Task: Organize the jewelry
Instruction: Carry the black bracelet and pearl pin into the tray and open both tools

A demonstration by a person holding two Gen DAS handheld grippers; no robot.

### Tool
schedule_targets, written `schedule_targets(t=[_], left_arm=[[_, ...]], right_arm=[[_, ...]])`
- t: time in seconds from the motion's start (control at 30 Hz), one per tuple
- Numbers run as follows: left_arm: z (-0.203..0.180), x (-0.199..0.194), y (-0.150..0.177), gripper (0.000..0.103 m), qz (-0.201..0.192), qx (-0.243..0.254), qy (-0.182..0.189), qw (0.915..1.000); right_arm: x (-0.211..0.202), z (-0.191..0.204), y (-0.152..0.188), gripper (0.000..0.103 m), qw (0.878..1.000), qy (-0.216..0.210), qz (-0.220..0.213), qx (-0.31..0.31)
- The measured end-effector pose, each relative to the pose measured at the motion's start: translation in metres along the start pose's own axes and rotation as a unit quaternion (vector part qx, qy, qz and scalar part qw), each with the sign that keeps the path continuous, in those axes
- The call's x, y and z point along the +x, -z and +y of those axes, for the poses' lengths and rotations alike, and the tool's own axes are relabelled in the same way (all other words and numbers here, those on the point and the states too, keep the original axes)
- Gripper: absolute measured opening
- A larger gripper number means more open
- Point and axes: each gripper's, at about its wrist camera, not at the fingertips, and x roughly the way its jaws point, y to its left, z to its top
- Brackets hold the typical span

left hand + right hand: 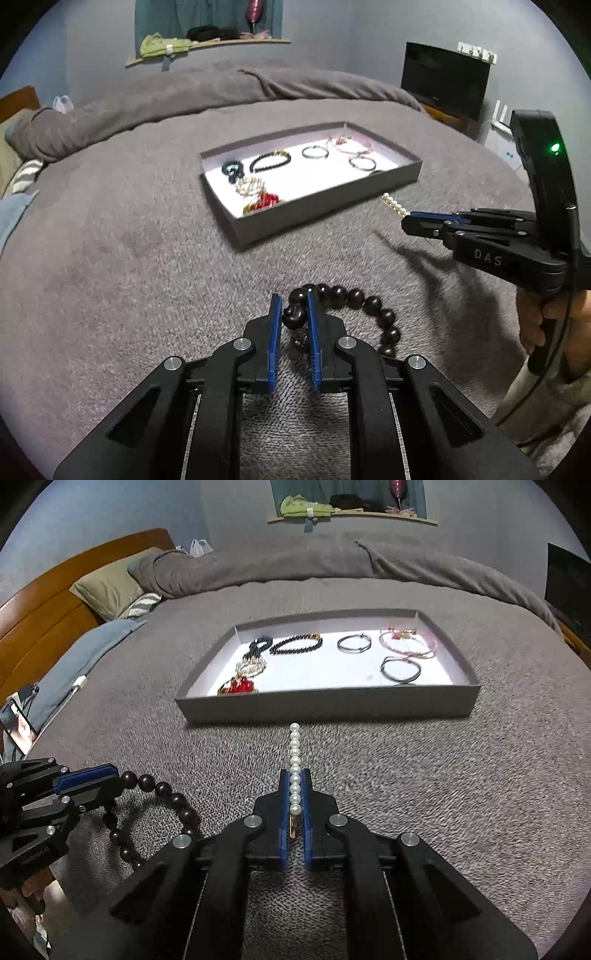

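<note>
my left gripper (294,306) is pinched on a dark wooden bead bracelet (354,314), blue pads squeezing the large knotted bead while the rest of the loop trails to the right over the grey blanket (129,258). my right gripper (294,786) is pressed together on a pearl hair clip (294,764), the row of white pearls sticking straight out past the fingertips, its gold end showing between the pads. just ahead of both sits the shallow grey tray (325,705) on the bed, already holding a black bead bracelet (295,643), two thin dark rings (354,643), pink bangles (408,642), and a red-and-gold piece (238,686) in the near left corner. beyond it lie a rolled grey duvet (295,565) and a green pillow (107,587).
</note>
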Motion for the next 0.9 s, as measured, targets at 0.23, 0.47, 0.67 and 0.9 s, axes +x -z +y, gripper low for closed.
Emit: schedule_targets(t=[0.23, 0.47, 0.67, 0.9], left_arm=[[-0.006, -0.020, -0.024, 0.014, -0.025, 0.016, 0.003, 0.9996], [0.001, -0.034, -0.062, 0.014, -0.051, 0.031, -0.020, 0.9980], [0.005, -0.025, -0.108, 0.014, -0.071, 0.031, -0.013, 0.9969], [-0.012, 0.019, -0.159, 0.014, -0.082, 0.036, 0.021, 0.9957]], right_arm=[[-0.010, -0.006, -0.014, 0.006, 1.000, 0.000, -0.015, -0.003], [-0.014, -0.019, -0.037, 0.006, 0.999, 0.007, -0.036, 0.002], [0.000, -0.040, -0.062, 0.006, 0.999, 0.014, -0.039, 0.020], [0.027, -0.056, -0.076, 0.006, 0.998, 0.029, -0.037, 0.035]])
